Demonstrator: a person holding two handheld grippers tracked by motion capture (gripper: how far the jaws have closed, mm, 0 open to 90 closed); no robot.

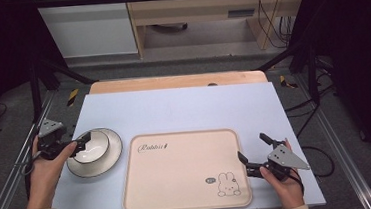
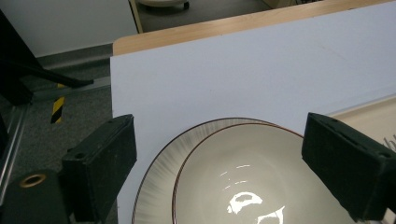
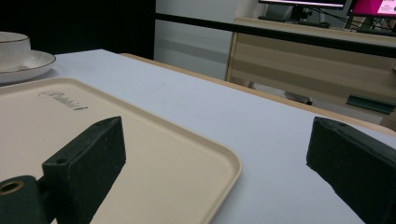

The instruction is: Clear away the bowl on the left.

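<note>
High view shows the left gripper [image 1: 85, 142], jaws spread wide, over the white ceramic bowl [image 1: 92, 146] on its ribbed saucer [image 1: 112, 153] near the bench's left edge. Right gripper [image 1: 254, 153], jaws likewise apart, straddles the right rim of the beige plastic tray [image 1: 179, 175].

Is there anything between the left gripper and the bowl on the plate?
Nothing visible. The left gripper is open, its jaws spread on either side of the bowl, which sits on the plate. The tray lies off to the side.

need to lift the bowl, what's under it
The bowl sits on a ribbed white plate. The plate's middle is covered by the bowl.
</note>
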